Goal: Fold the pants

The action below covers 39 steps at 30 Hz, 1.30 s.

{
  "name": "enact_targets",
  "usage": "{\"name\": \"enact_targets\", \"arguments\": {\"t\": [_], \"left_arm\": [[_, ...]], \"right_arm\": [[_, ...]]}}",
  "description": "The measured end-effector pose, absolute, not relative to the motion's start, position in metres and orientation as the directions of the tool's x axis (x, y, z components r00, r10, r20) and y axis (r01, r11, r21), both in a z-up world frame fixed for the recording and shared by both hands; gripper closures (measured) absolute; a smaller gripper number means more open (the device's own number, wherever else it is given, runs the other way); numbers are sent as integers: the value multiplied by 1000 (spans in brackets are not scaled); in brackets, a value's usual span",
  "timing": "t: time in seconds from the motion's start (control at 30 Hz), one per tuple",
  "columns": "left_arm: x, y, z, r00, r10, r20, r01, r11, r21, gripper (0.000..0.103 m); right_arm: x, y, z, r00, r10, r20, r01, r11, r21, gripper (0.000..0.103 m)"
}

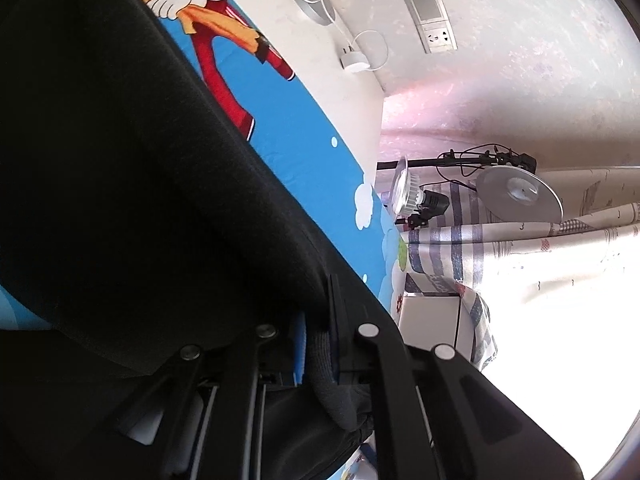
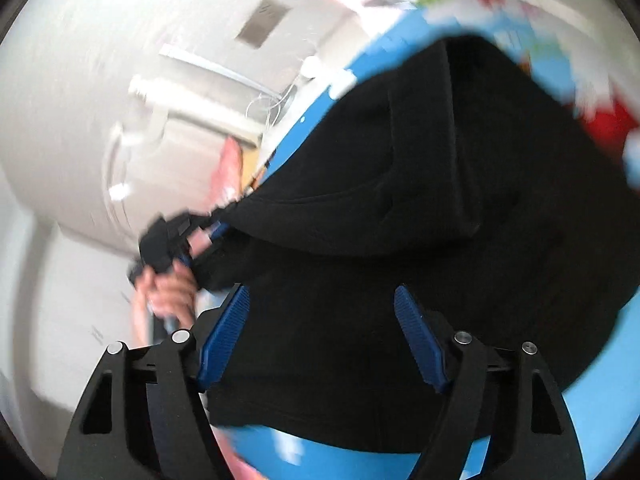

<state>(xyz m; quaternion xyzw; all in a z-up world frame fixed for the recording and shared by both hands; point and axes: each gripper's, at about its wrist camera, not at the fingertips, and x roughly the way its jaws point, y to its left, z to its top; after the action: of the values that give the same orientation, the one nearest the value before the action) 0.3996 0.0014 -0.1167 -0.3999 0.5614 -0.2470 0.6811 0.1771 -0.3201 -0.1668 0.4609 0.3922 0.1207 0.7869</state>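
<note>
Left tool (image 1: 320,344): clamped on black pants (image 1: 140,200) edge | Right tool (image 2: 322,336): jaws wide apart above pants, gripping nothing | Pants: on blue cartoon sheet (image 1: 304,128) (right view blurred)

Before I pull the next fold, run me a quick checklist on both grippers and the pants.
1. Left gripper shut on the black pants: ok, a bunch of fabric is pinched between its fingers.
2. Right gripper clear of the fabric: ok, it is open, blue pads apart, with the pants lying below them and not pinched.
3. Pants resting on the blue cartoon sheet: ok, mostly; the left-held edge is at the sheet's border.
4. Fold lying flat: cannot tell, the right view is blurred and layers overlap.
5. Cable and charger beyond the sheet, clear of the pants: ok.
</note>
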Motion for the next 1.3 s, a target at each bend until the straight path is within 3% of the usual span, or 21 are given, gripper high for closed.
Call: {"name": "enact_targets", "arguments": {"t": [0.27, 0.5, 0.6, 0.67, 0.73, 0.83, 1.03, 1.23, 1.3], "left_arm": [[396, 6, -106, 249, -792, -558, -83, 556, -827, 95], [391, 15, -94, 270, -788, -553, -72, 556, -828, 98], [385, 21, -83, 283, -794, -537, -60, 545, -837, 98], [379, 26, -77, 291, -799, -527, -50, 537, -842, 98], [368, 33, -75, 298, -800, -521, -41, 534, -844, 98], [347, 37, -78, 313, -782, -540, -36, 558, -829, 98], [252, 43, -66, 401, -727, -558, 30, 619, -785, 98], [143, 37, -107, 392, -686, -612, 21, 672, -740, 98], [129, 37, -131, 355, -672, -650, 16, 700, -714, 98]], "right_arm": [[212, -287, -192, 725, 514, -458, 263, 408, 874, 30], [225, -288, -197, 786, 428, -445, 315, 341, 886, 40], [224, -296, -191, 810, 383, -444, 320, 346, 882, 49], [219, -306, -183, 824, 351, -444, 310, 376, 873, 62], [216, -317, -169, 834, 323, -447, 288, 437, 852, 82], [208, -325, -143, 826, 332, -456, 245, 516, 821, 93], [147, -332, -100, 824, 313, -473, 185, 639, 746, 94], [98, -336, -173, 701, 281, -656, 349, 667, 658, 95], [101, -343, -192, 678, 306, -669, 380, 632, 675, 96]]}}
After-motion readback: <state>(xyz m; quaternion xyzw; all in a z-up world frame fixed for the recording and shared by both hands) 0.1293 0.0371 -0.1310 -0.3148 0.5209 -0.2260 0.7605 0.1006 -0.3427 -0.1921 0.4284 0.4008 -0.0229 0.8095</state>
